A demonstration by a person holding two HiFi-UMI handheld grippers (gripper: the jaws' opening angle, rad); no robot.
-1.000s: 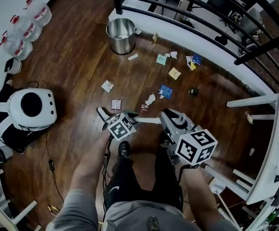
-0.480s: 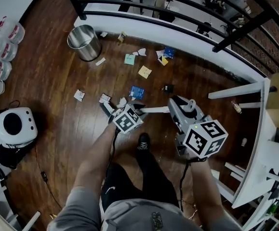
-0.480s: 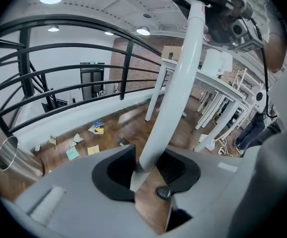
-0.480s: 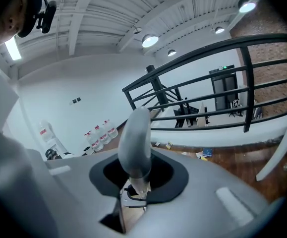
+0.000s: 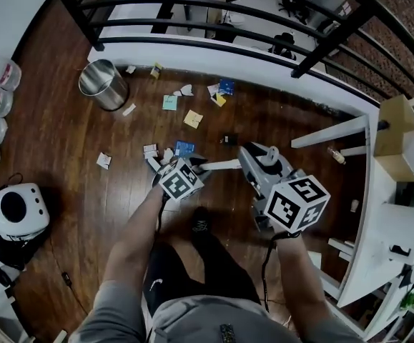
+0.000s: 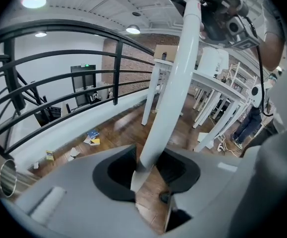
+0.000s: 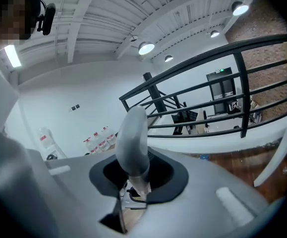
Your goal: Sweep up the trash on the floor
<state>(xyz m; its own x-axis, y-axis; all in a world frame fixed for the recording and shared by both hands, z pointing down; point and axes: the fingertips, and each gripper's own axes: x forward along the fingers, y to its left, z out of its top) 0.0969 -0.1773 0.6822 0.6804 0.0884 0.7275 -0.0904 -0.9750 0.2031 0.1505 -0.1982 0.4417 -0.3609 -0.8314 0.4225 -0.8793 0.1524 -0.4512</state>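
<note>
Farthest left, a metal bin (image 5: 103, 84) stands on the wooden floor (image 5: 63, 141). Paper trash (image 5: 193, 118) lies scattered from beside the bin along the foot of the black railing (image 5: 214, 6), and the nearest scraps lie just beside the left tool (image 5: 161, 166). That tool's jaws have just been closing and clamp a white pole (image 6: 175, 83). The pole slants across to the right tool (image 5: 245, 160), whose jaws are clamped on a rounded handle end (image 7: 132, 143). A white worktop (image 5: 328, 131) stands at the right.
</note>
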